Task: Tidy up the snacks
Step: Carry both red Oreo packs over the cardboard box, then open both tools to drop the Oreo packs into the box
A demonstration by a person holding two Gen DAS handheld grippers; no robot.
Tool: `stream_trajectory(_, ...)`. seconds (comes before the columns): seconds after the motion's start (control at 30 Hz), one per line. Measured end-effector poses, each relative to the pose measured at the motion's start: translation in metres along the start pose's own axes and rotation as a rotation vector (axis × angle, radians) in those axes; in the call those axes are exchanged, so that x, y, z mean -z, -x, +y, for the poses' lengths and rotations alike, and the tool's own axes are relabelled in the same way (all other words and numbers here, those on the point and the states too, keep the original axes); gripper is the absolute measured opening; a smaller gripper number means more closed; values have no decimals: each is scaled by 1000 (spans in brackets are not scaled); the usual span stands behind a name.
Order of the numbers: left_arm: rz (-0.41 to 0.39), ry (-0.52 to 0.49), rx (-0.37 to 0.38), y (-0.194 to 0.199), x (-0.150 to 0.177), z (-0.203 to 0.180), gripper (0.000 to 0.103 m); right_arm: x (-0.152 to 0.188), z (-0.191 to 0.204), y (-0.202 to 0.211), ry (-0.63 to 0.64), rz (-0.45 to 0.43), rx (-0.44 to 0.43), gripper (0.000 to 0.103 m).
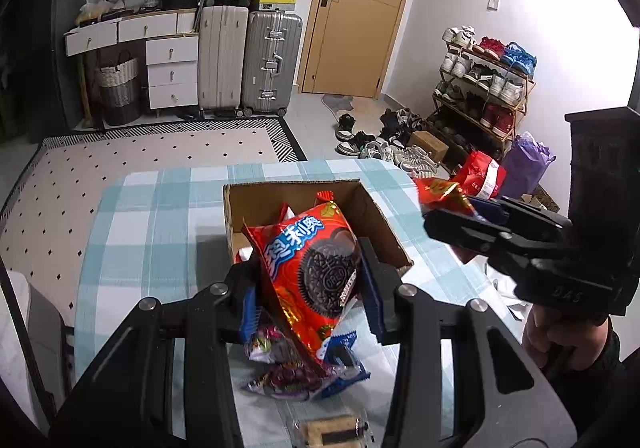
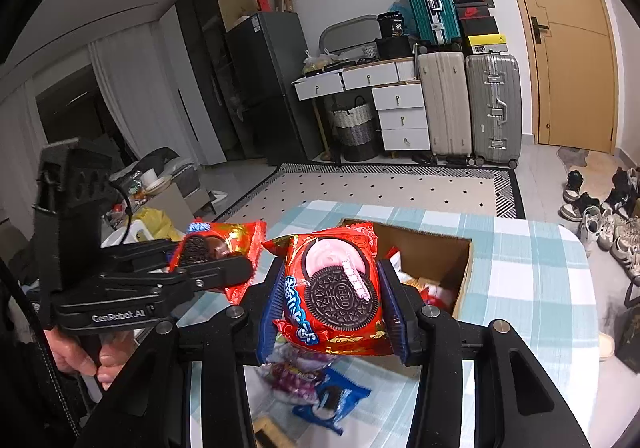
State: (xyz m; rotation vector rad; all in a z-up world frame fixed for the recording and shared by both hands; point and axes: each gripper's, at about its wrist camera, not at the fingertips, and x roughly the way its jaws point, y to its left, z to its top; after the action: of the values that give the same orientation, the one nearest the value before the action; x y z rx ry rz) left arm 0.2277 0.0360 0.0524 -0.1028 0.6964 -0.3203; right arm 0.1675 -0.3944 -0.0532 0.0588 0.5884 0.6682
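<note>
A red Oreo packet is clamped in the left gripper, and another red Oreo packet in the right gripper, both held above the tabletop. The cardboard box lies at twelve o'clock. Slippery foil could slide from the jaws, or a packet could catch the box rim.

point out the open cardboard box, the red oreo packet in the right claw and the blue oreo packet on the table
open brown cardboard box (image 1: 376, 208): left wrist view, inner right wall
red foil oreo packet (image 2: 340, 288): right wrist view, printed cookie
blue oreo packet (image 2: 340, 404): right wrist view, middle of wrapper
</note>
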Motion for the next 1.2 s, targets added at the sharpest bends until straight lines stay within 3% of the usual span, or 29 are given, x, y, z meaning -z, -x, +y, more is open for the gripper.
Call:
stream_trajectory(0.23, 45, -15, -2, -49, -25, -5, 38, -12, -22, -34, -21, 22, 8, 45)
stream_trajectory(0.33, 63, -20, 5, -73, -29, -6, 25, -11, -35, -48, -34, 31, 18, 45)
stream_trajectory(0.57, 105, -45, 4, -136, -30, -4, 21, -3, -60, -79, -68, 59, 19, 45)
stream_trajectory(0.7, 155, -4, -5, -170, -23, 8, 22, 8, -73, -104, -85, 99, 56, 47)
stream_trajectory(0.77, 150, 1, -23, -177, -20, 15, 27, 12, -75, -117, -54, 139, 115, 69)
stream_trajectory(0.83, 145, 3, -40, -178, -18, 19, 36, 15, -78, -120, -46, 135, 152, 79)
stream_trajectory(0.93, 133, 3, -58, -176, -17, 24, 44, 15, -83, -112, -80, 96, 136, 82)
stream_trajectory(1.2, 106, 11, -78, -149, -10, 24, 46, 8, -74, -74, -88, 25, 128, 84)
